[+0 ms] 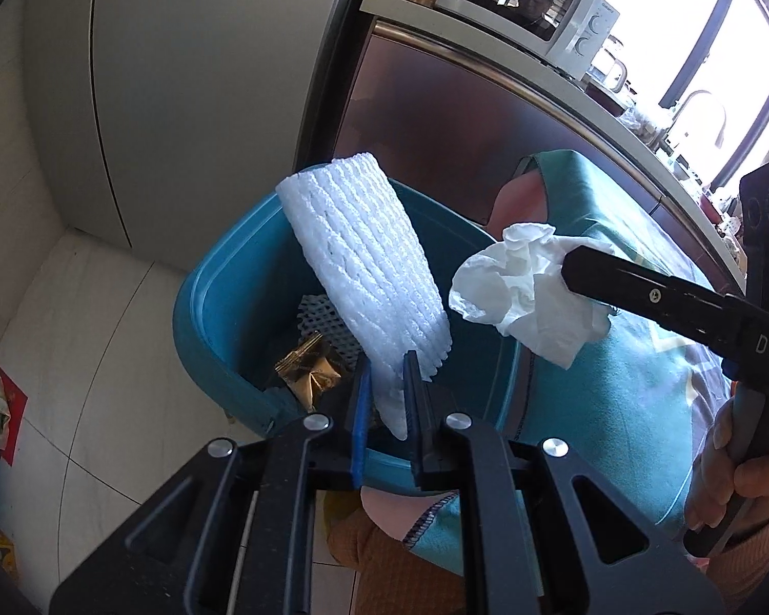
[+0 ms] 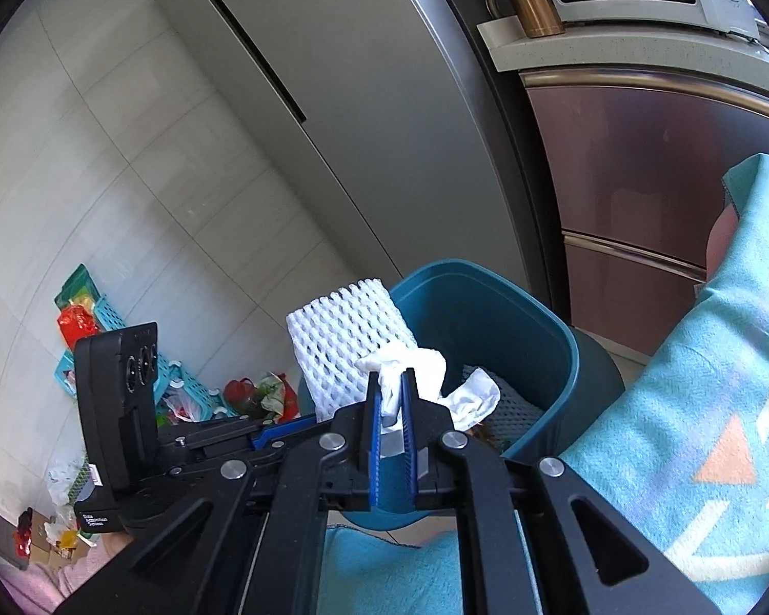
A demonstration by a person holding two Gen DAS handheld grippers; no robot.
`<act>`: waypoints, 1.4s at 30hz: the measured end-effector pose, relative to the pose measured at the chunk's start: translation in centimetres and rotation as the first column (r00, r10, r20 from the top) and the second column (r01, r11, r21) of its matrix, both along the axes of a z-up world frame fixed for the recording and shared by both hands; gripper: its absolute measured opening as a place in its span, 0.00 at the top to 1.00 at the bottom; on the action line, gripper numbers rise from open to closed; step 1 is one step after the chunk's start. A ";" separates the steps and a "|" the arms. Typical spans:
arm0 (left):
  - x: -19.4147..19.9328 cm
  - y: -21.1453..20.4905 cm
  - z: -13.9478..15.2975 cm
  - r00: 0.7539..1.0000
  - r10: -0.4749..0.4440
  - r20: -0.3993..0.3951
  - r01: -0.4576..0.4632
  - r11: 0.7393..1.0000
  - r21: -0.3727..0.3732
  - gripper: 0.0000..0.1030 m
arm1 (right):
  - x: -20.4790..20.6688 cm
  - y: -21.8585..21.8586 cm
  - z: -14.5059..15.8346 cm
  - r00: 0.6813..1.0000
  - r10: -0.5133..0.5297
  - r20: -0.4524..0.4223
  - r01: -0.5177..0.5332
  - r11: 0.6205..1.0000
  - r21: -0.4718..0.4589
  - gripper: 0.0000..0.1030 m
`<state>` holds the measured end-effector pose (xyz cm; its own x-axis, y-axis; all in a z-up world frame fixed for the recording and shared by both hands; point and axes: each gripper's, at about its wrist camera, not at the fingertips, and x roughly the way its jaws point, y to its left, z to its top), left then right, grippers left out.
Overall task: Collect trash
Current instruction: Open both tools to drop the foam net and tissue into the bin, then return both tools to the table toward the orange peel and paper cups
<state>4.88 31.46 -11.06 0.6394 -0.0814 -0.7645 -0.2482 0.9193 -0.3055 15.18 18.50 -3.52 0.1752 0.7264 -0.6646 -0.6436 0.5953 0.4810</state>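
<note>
The left hand-held gripper has its jaws drawn in narrow on the lower end of a white foam net sleeve — a soft ribbed tube with a diamond mesh of holes, flattened where the blue pads pinch it and standing up and tilted over the near rim of the bin. The right hand-held gripper is likewise nearly closed, clamped on a crumpled white tissue; the paper bunches above the fingertips and a loose twisted tail hangs off to one side. In the left view the tissue hangs from the gripper tip over the bin's rim on the blanket side, just beside the foam sleeve but not touching it.

The bin is teal plastic with a rounded rim, and inside it lie another piece of foam netting and a crinkled gold wrapper. A teal blanket with pale and orange shapes lies beside the bin. Beyond stand a grey fridge, a reddish cabinet and a microwave; coloured litter lies on the floor.
</note>
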 end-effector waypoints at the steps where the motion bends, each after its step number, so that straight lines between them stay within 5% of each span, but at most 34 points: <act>1: 0.2 0.0 -0.2 1.000 0.000 -0.004 0.000 1.000 -0.001 0.88 | 0.1 0.1 -0.2 1.000 -0.001 -0.004 0.001 1.000 -0.008 0.92; 17: 1.7 0.7 -2.4 0.998 0.046 -0.042 -0.048 0.998 -0.031 0.79 | 0.2 0.2 -1.5 0.999 -0.033 -0.018 0.032 0.998 -0.052 0.76; 26: 0.8 -0.1 -1.0 1.000 0.024 0.015 -0.024 0.999 -0.029 0.75 | 0.3 -0.9 -1.5 0.999 -0.047 -0.024 0.046 0.999 -0.028 0.76; 34: -0.5 -3.0 2.2 0.987 -0.063 0.145 0.066 0.998 -0.016 0.67 | -1.0 -4.1 0.8 0.996 -0.073 0.042 0.072 0.997 0.012 0.75; 42: -0.2 -9.0 5.0 0.948 -0.225 0.224 0.228 0.973 0.013 0.65 | -2.9 -10.8 4.0 0.974 -0.180 0.136 0.175 0.984 0.045 0.70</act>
<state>4.67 22.46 -6.06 0.7563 -0.2533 -0.6032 0.0420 0.9389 -0.3416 12.24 7.66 0.46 0.3924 0.6965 -0.6007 -0.5913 0.6913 0.4153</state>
